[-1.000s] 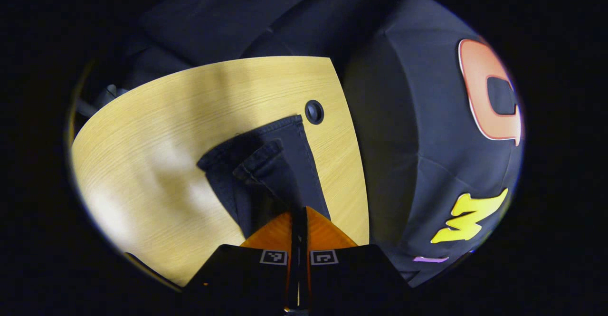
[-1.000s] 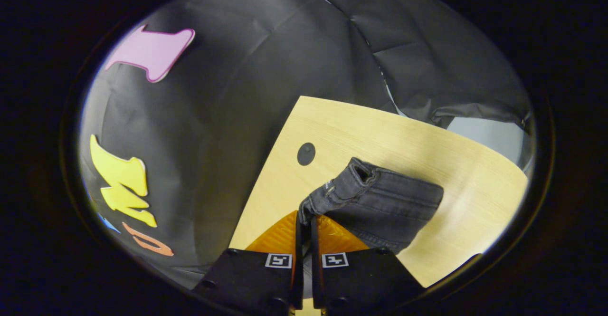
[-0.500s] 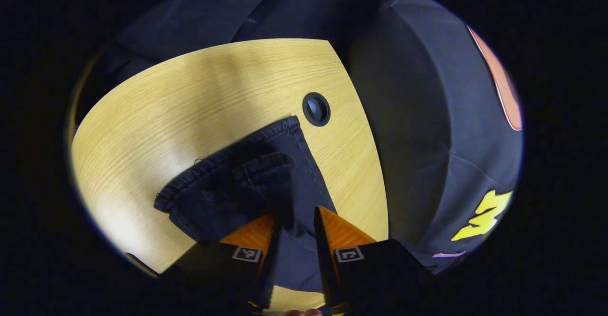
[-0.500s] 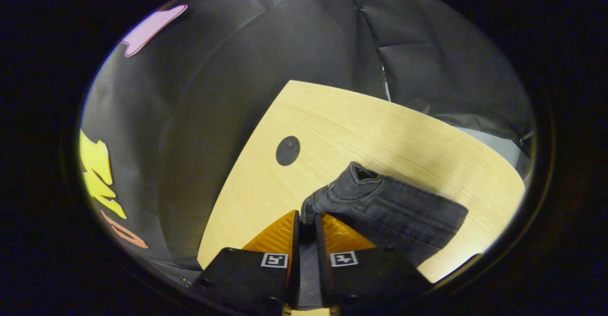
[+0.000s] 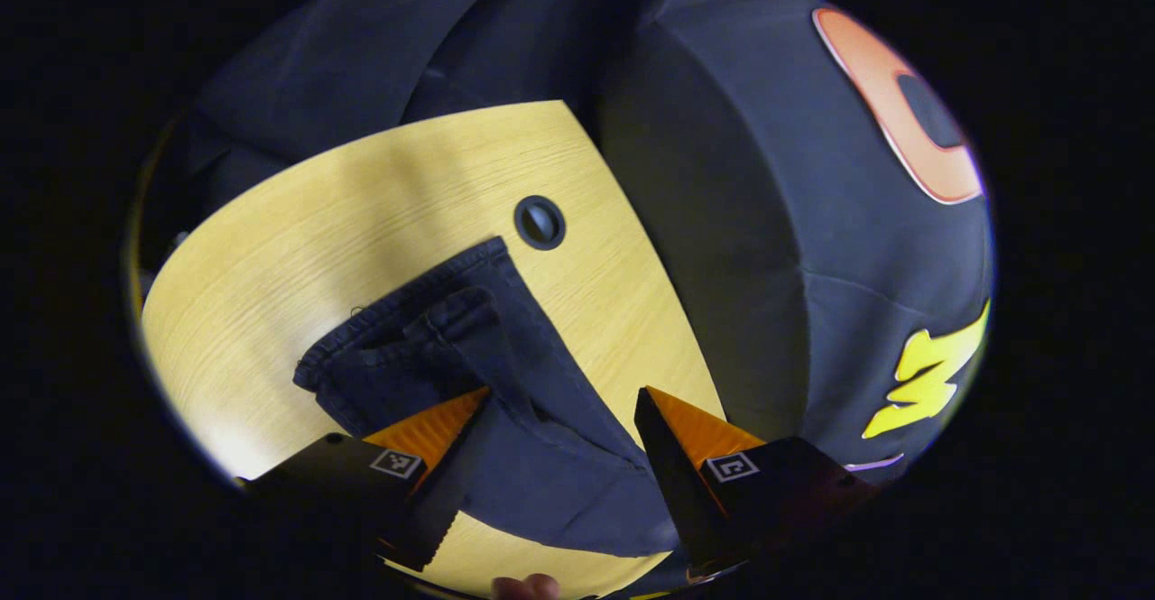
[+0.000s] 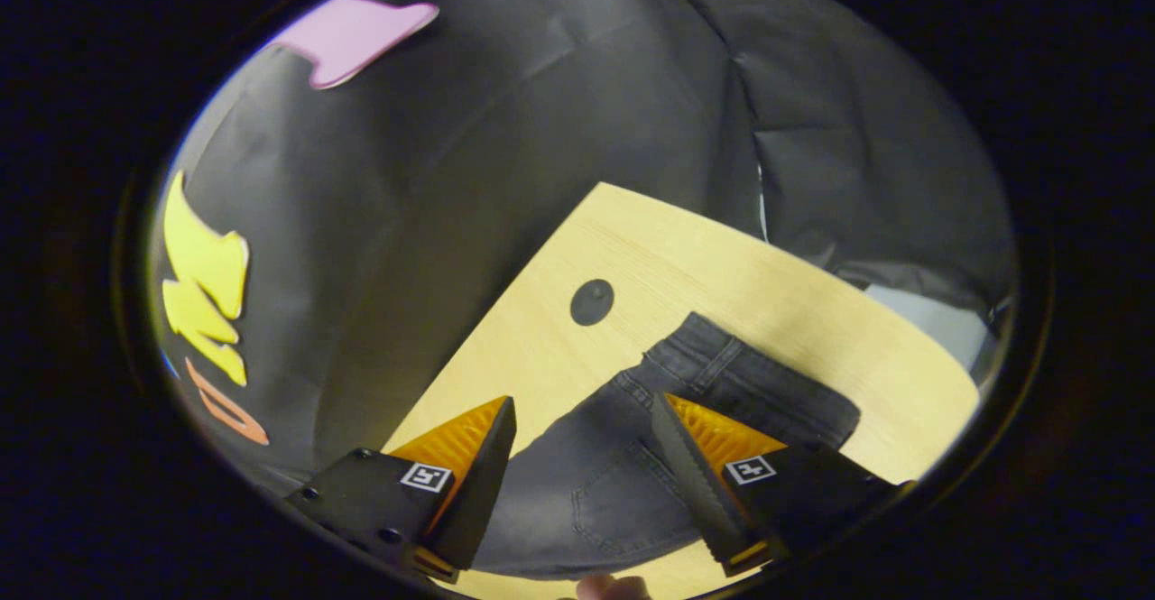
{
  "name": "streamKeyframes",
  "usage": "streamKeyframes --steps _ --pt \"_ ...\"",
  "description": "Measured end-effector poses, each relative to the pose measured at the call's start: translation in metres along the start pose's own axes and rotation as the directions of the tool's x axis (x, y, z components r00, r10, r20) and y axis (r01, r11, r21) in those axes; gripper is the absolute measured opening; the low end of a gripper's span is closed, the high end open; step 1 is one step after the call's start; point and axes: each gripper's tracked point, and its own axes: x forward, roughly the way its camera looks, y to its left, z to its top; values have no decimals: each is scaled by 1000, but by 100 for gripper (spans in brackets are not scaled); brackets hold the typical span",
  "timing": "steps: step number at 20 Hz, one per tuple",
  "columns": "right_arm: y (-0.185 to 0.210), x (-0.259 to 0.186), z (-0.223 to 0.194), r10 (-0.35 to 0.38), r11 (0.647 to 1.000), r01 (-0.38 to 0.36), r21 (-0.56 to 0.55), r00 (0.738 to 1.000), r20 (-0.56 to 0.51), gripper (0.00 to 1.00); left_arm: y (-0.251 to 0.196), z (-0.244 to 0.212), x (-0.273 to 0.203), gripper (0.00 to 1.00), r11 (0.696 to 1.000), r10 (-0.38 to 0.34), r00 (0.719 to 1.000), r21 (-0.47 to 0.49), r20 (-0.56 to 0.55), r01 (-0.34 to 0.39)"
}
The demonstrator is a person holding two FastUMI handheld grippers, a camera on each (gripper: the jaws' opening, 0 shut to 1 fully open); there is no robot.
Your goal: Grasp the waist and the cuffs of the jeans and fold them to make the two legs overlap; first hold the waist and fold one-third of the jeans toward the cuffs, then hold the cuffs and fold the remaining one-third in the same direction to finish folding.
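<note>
Both grippers are spread wide right now, nothing pinched in either. Left gripper [image 5: 559,401] hangs just above the cuffs [image 5: 406,329] end of the jeans [image 5: 541,465], fingers splayed to either side of the dark denim, not touching as far as I can tell. Right gripper [image 6: 582,410] is the same deal over the waist [image 6: 713,352], belt loops and a pocket visible between its fingers. Jeans lie flat on the wooden table [image 6: 722,257], close to the round cable hole [image 6: 592,301] near the table's edge. Fingertip [image 6: 614,587] peeks in at the bottom.
</note>
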Motion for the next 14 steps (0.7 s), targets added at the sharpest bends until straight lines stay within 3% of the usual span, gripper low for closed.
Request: streamKeyframes --steps 3,6,8,11,14 --pt "16 -50 0 23 987 -12 -159 997 73 94 -33 2 -38 100 991 -55 995 128 78 44" --pt "36 -118 -8 67 950 -11 -312 983 170 94 -59 -7 -85 99 950 -123 976 305 180 63" --pt "42 -169 -16 97 905 24 -425 961 260 94 -78 -18 -120 99 891 -179 943 453 281 35" --pt "51 -237 -44 142 836 76 -543 926 350 94 -108 -48 -178 99 788 -274 870 615 409 -41" --pt "52 -269 -79 173 810 85 -581 911 374 94 -125 -89 -218 98 680 -360 802 723 477 -125"
